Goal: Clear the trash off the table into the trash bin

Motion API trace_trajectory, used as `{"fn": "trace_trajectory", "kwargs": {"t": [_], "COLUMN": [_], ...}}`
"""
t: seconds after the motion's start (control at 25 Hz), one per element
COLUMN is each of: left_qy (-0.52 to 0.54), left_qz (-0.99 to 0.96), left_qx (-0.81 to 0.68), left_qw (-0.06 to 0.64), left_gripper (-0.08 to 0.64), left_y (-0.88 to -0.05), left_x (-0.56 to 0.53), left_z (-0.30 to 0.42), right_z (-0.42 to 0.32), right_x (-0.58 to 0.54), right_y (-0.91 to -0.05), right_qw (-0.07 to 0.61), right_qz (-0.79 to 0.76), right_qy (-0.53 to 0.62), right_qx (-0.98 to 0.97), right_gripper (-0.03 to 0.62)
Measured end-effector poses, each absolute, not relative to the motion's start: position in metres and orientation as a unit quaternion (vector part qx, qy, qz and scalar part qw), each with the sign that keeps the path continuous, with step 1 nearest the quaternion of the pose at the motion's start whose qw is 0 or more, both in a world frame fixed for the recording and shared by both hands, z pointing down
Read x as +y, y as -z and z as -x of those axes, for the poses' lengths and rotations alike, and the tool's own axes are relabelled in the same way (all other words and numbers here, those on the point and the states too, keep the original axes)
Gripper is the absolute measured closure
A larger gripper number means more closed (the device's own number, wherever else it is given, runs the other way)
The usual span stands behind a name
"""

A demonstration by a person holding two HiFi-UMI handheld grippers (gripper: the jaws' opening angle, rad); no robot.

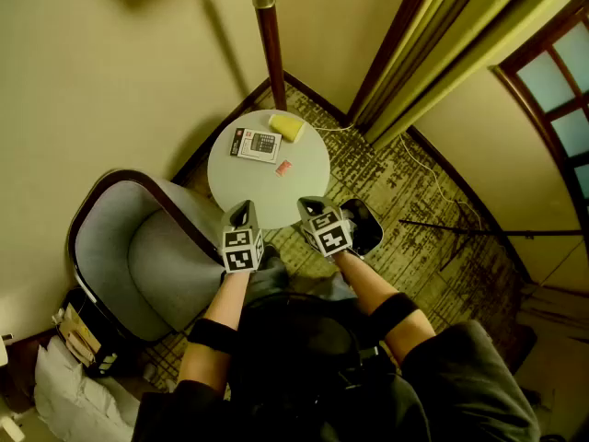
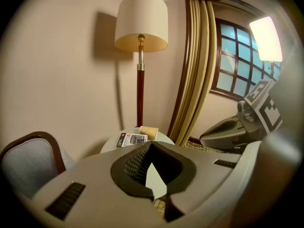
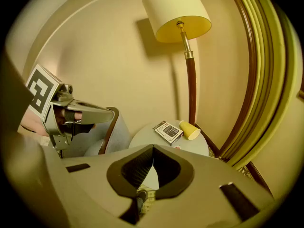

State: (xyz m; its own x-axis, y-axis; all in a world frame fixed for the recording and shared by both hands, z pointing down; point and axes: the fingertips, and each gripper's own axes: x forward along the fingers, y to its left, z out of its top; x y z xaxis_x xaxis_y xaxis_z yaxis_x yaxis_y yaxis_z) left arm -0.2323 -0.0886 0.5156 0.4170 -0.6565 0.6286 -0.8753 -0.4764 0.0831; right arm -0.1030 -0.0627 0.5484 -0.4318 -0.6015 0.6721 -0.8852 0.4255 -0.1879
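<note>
Cup lies beyond left tongs, right tongs.

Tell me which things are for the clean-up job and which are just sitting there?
For the job: cup, red scrap and maybe the box, all on the table; bin on the floor.
Just there: chair, lamp, curtain.

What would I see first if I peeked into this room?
Probably the left gripper and right gripper, jaws shut, side by side at the near edge of a small round table. On it lie a tipped-over yellow paper cup, a calculator box and a small red scrap; a grey armchair stands at its left, a black trash bin at its right.
</note>
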Motion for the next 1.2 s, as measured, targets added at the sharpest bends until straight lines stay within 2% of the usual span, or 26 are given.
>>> {"fn": "trace_trajectory", "kwargs": {"t": [0.52, 0.68, 0.8, 1.2], "left_qy": [-0.315, -0.334, -0.356, -0.450], "left_qz": [-0.816, -0.825, -0.830, -0.816], "left_qx": [-0.427, -0.389, -0.359, -0.286], "left_qw": [0.232, 0.238, 0.237, 0.223], "left_gripper": [0.558, 0.517, 0.442, 0.362], "left_y": [-0.550, -0.571, -0.597, -0.711], "left_x": [-0.102, -0.116, -0.126, -0.161], "left_z": [0.198, 0.167, 0.148, 0.109], "right_z": [0.079, 0.068, 0.062, 0.040], "right_x": [-0.074, -0.084, -0.090, -0.113], "right_y": [-0.568, -0.582, -0.593, -0.656], "right_qw": [0.266, 0.265, 0.259, 0.235], "right_qz": [-0.481, -0.488, -0.497, -0.524], "right_qy": [-0.298, -0.310, -0.319, -0.361], "right_qx": [-0.780, -0.772, -0.764, -0.735], "right_gripper": [0.591, 0.591, 0.591, 0.591]}}
